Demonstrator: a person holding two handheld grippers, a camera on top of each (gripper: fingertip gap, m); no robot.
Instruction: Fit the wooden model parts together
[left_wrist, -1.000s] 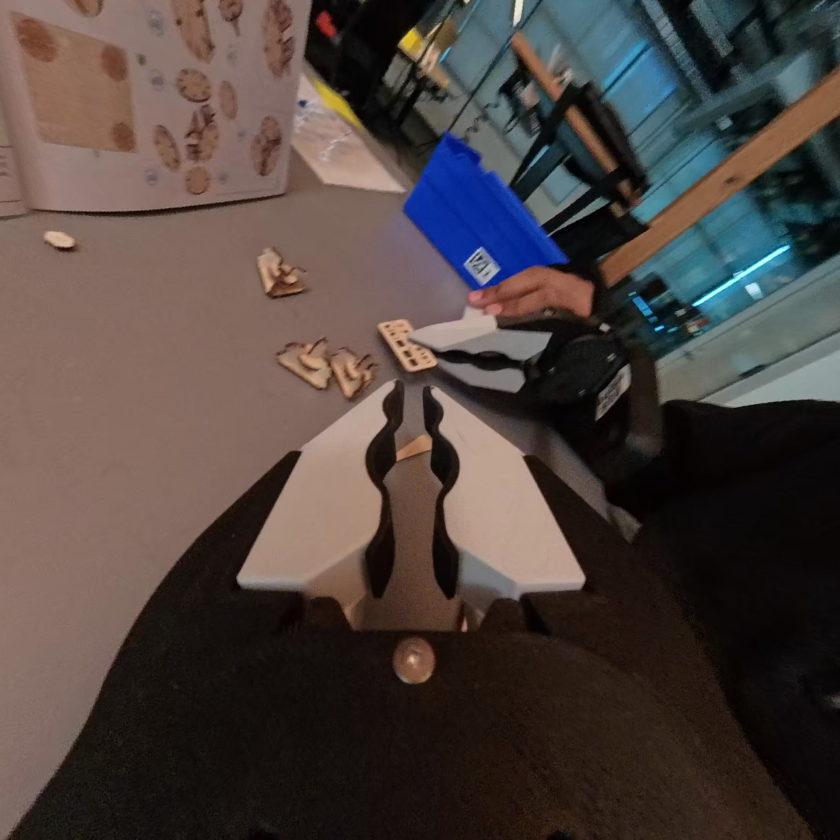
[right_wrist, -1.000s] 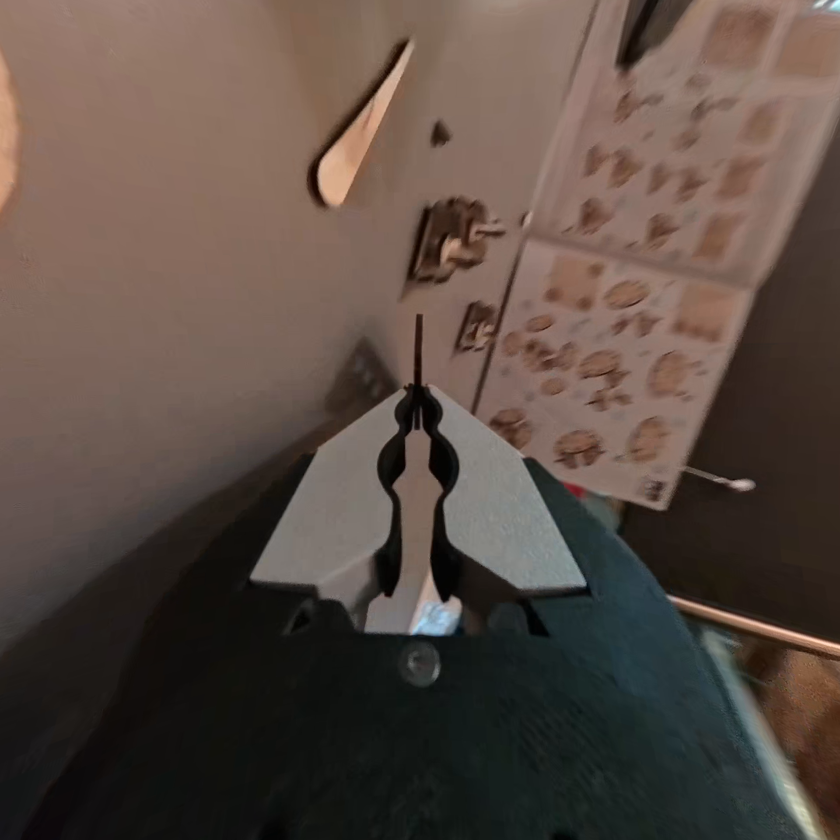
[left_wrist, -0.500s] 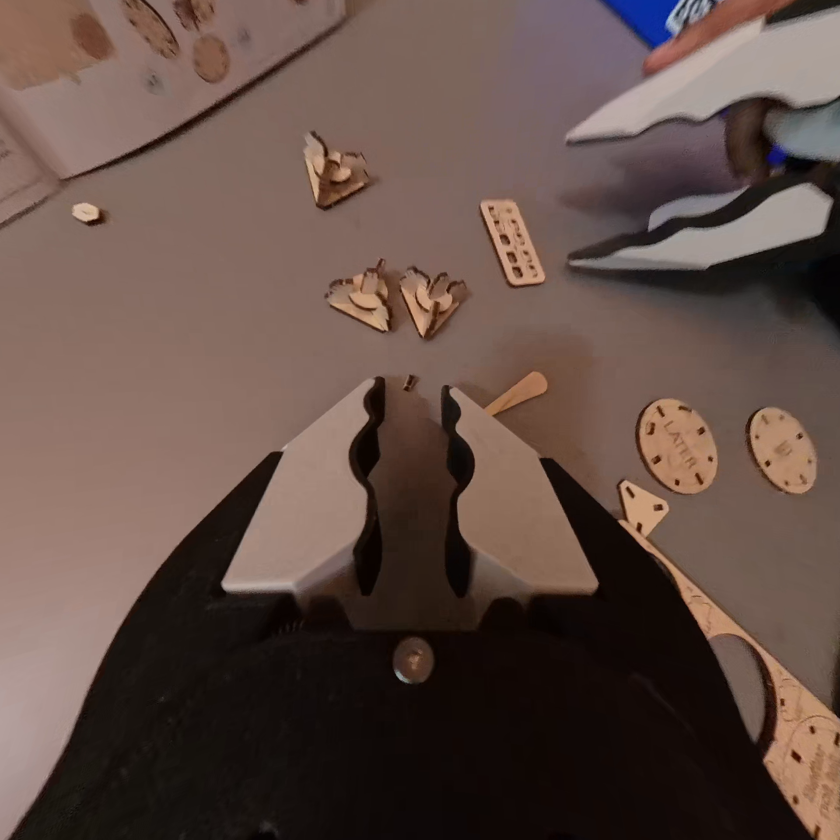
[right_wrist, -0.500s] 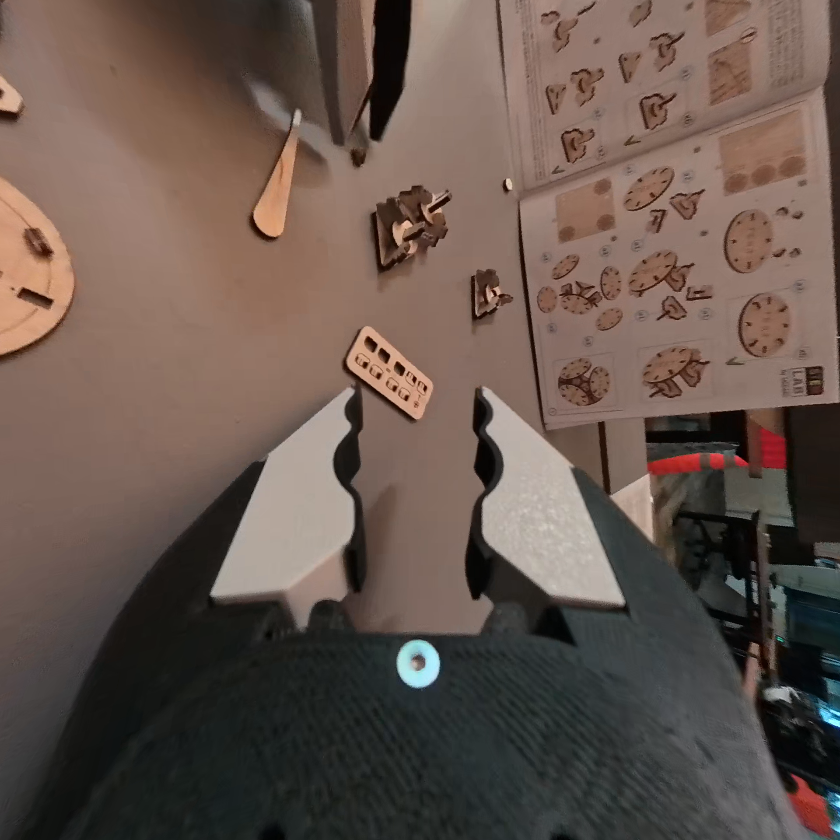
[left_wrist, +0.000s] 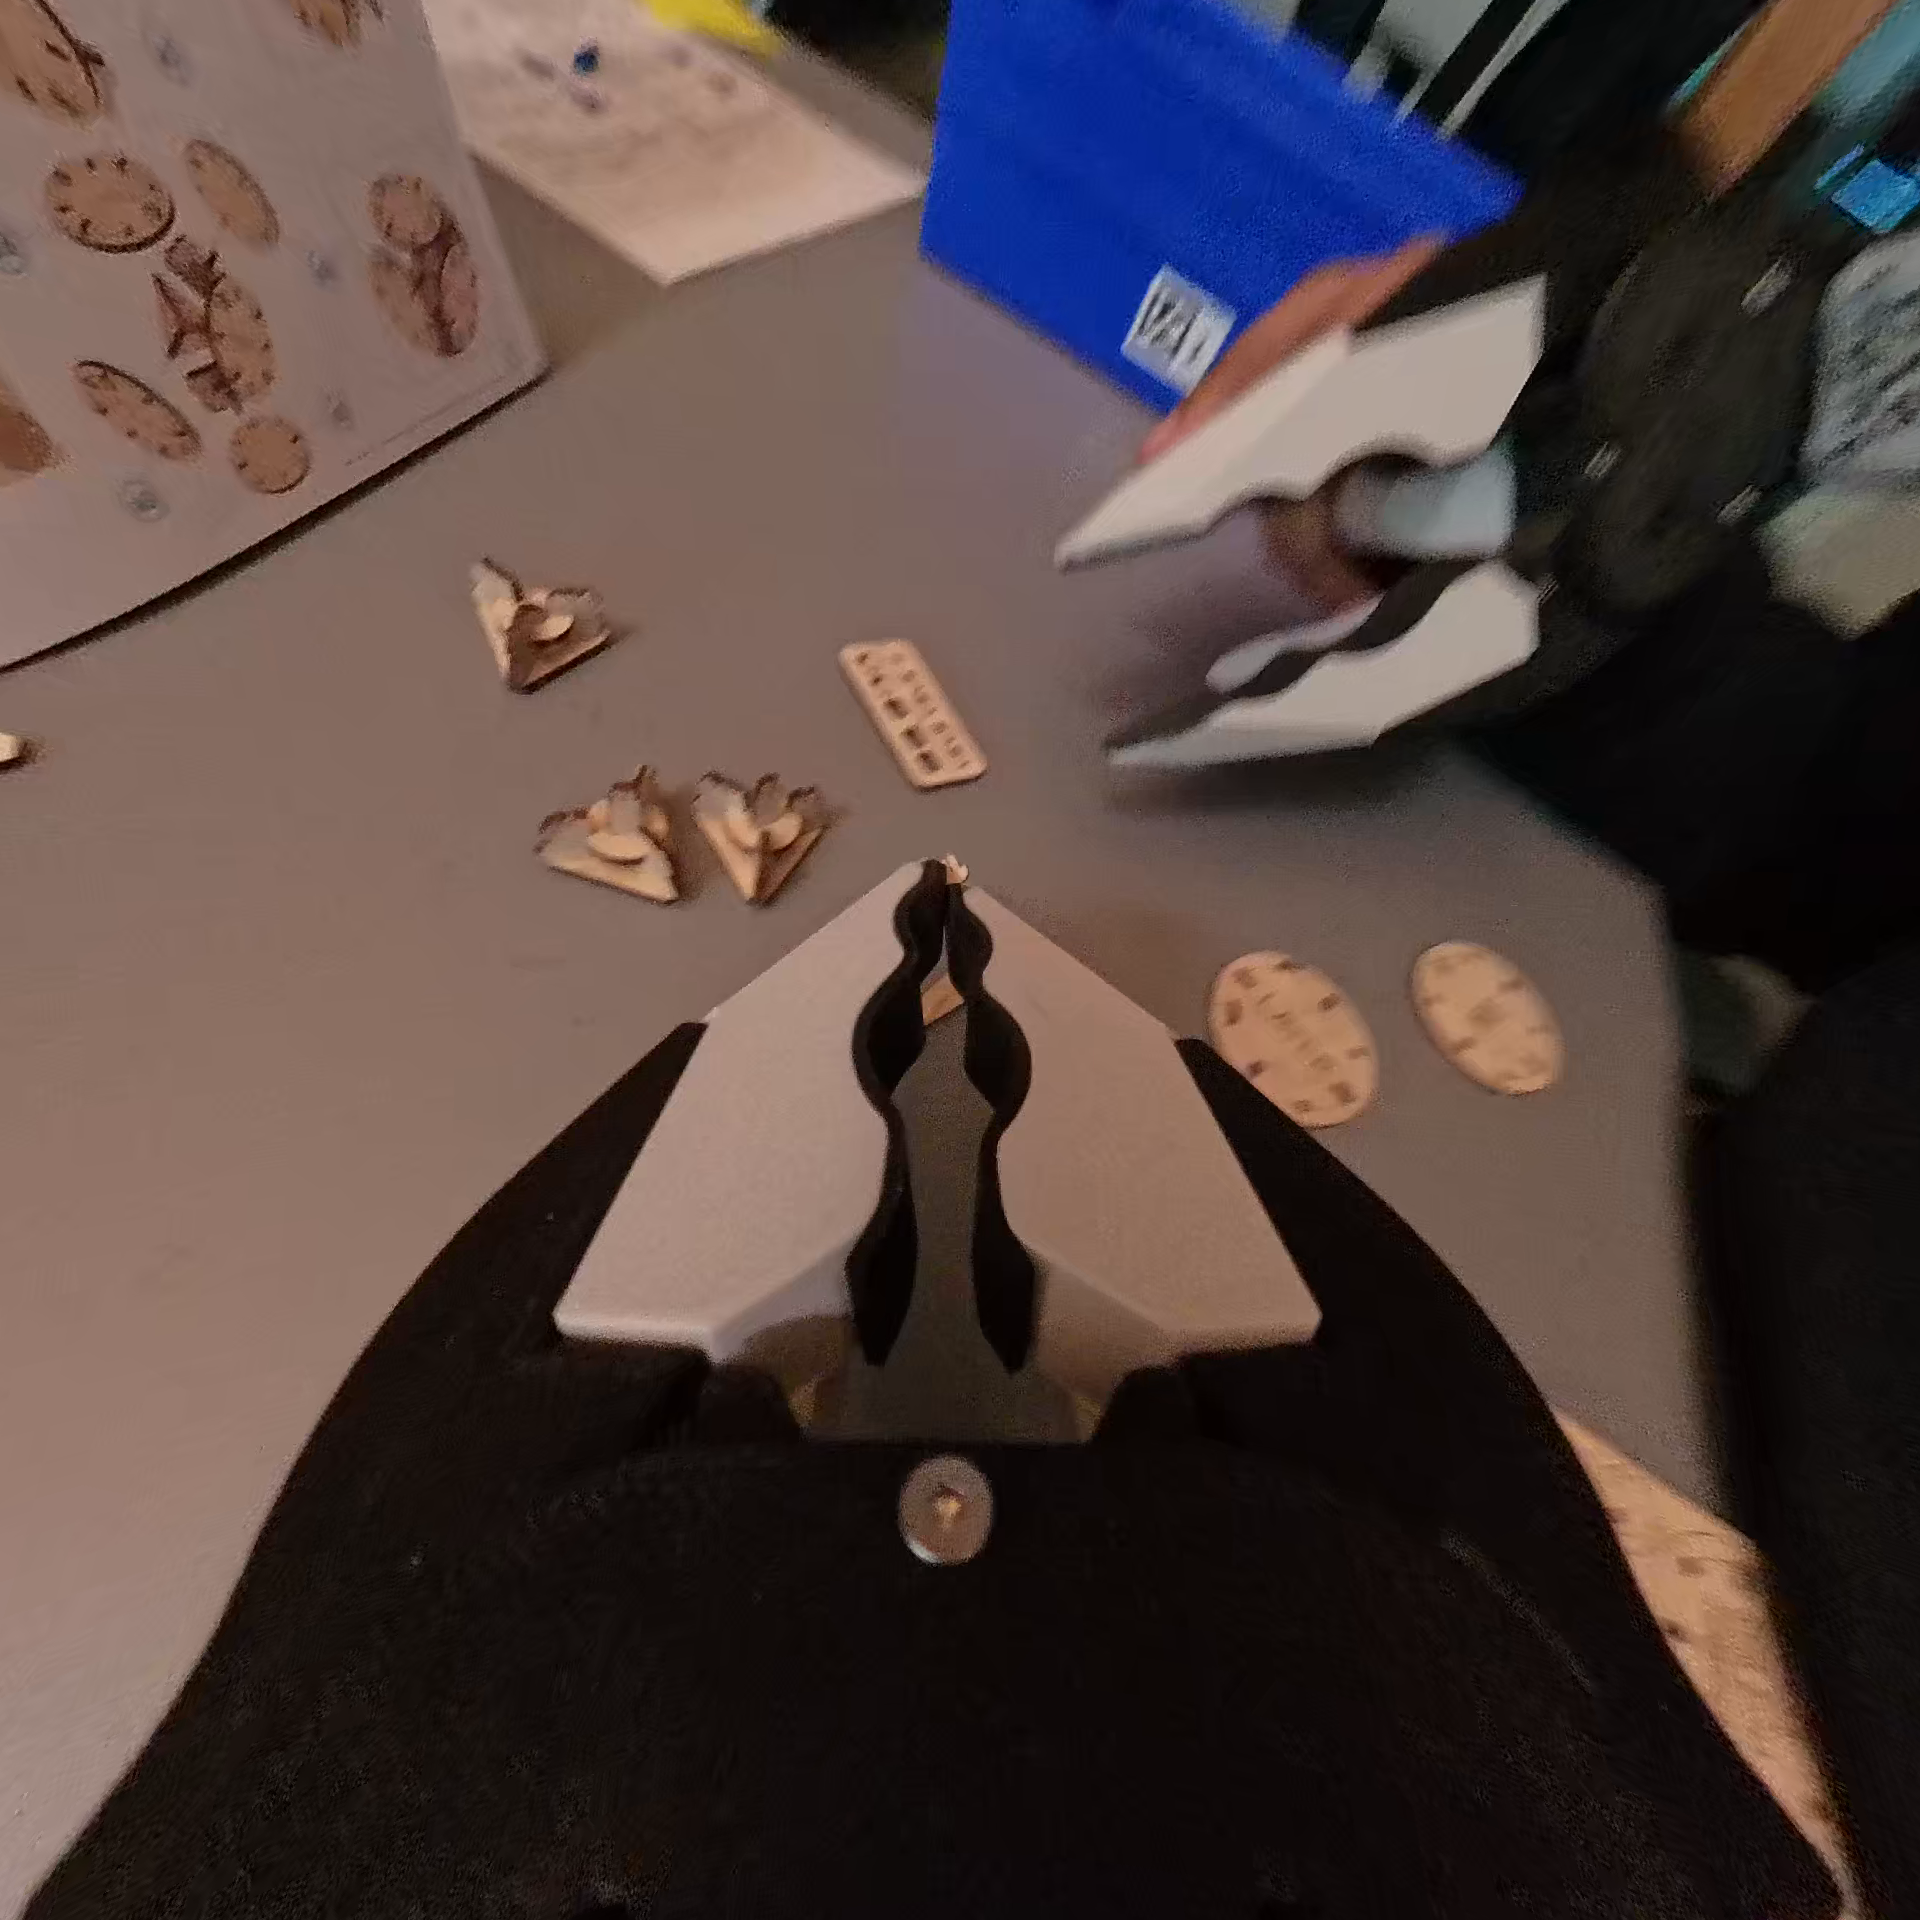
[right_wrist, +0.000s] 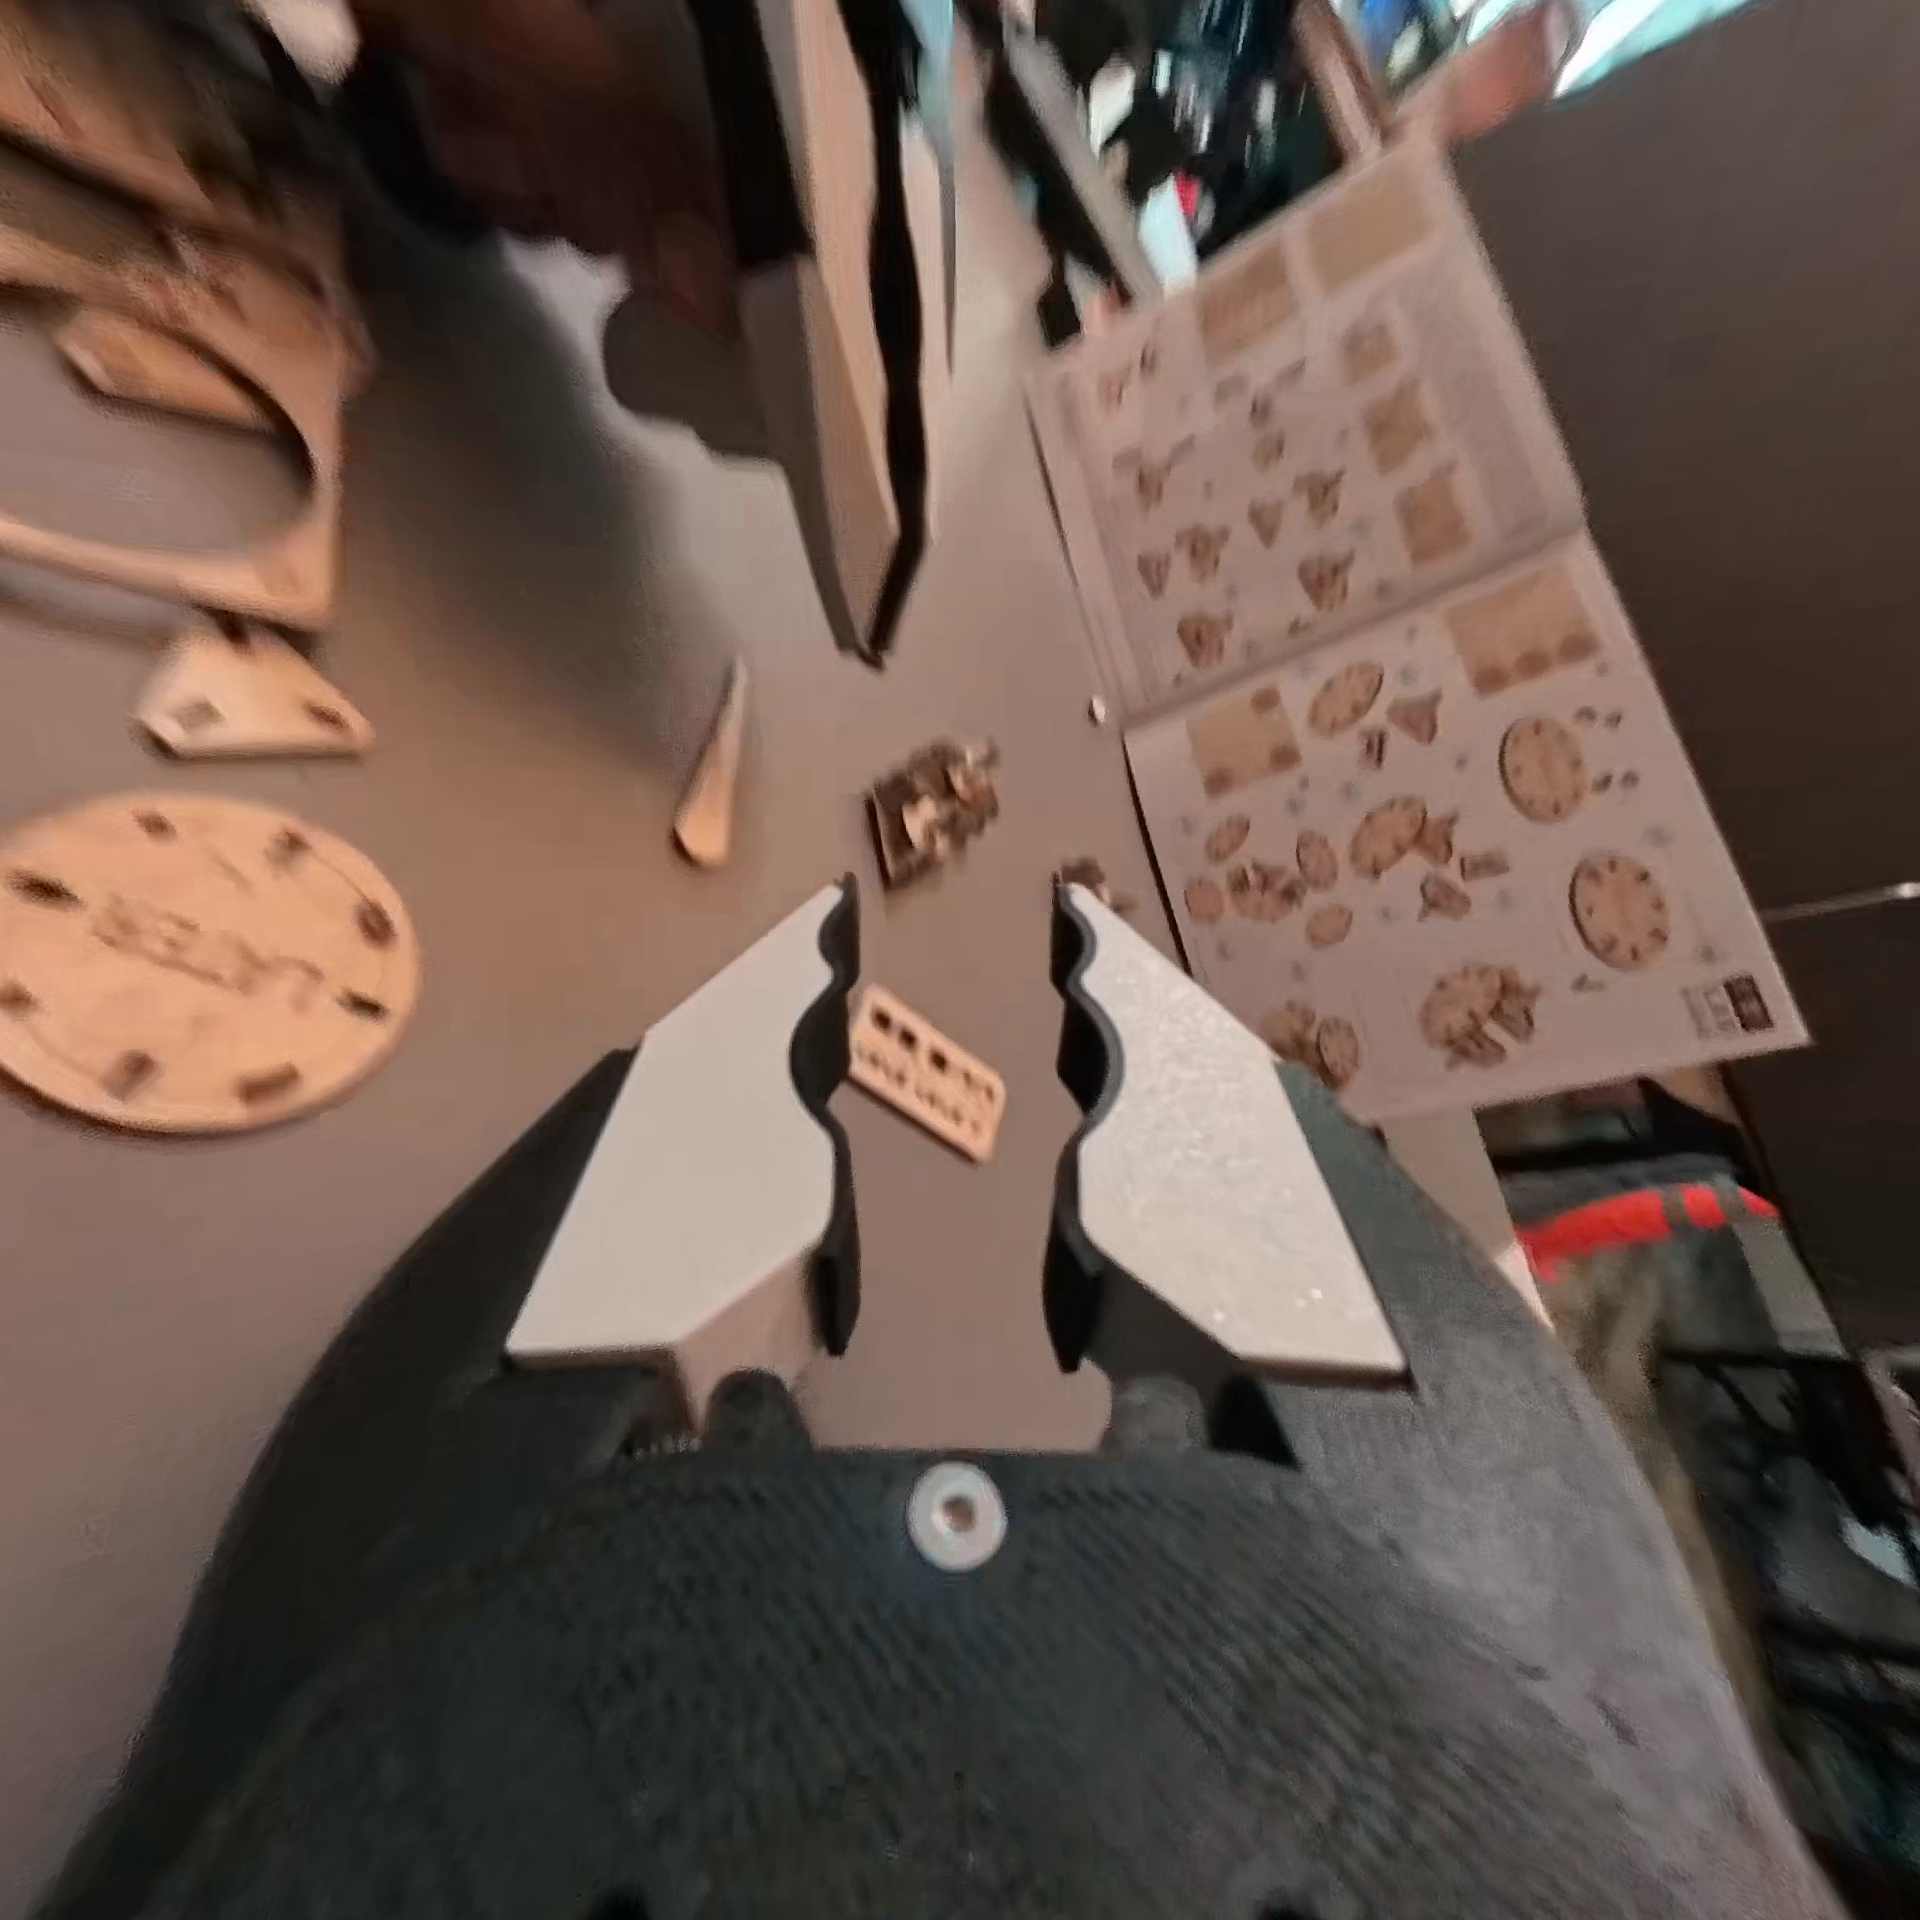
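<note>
We see each gripper, the left gripper (left_wrist: 943, 868) and the right gripper (right_wrist: 954, 902), built alike: pale grey wedge fingers (left_wrist: 769, 1132) lined with wavy black pads (right_wrist: 826, 1049); a black textured body (left_wrist: 935, 1714); one silver screw (left_wrist: 943, 1522) set at its centre.

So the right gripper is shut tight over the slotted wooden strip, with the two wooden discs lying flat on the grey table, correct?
Not quite. The right gripper is open, as the right wrist view shows: the slotted wooden strip lies on the grey table between its spread fingers, unheld. The two wooden discs do lie flat on the table.
</note>
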